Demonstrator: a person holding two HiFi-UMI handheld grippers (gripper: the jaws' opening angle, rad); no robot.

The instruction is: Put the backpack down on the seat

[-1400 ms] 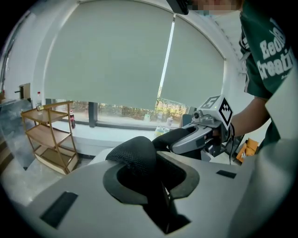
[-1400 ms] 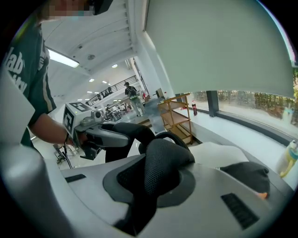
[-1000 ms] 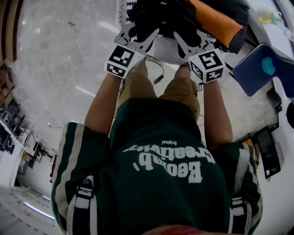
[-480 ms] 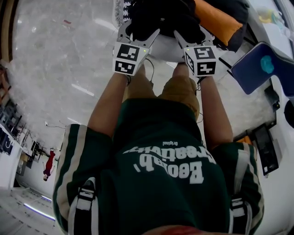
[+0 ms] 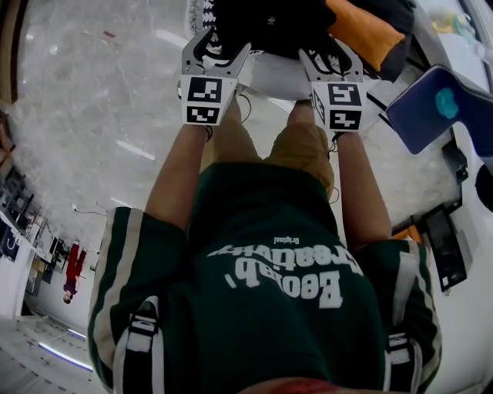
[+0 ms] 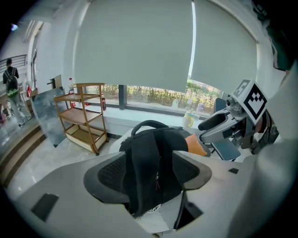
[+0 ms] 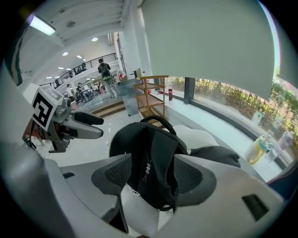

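At twelve o'clock the black backpack (image 5: 269, 23) rests on the white seat (image 5: 277, 81); my left claw (image 5: 222, 45) and right claw (image 5: 327, 55) have just been opening, now wide, each with a limp strap (image 6: 146, 186) loose between its jaws; soft, floppy, I judge; best retaken by its top handle (image 6: 149, 122).

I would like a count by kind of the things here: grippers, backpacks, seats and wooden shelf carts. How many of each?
backpack: 1
seat: 1
wooden shelf cart: 1
grippers: 2, left gripper and right gripper; both pairs of jaws have just been opening and stand open, a backpack strap between each pair
total: 5
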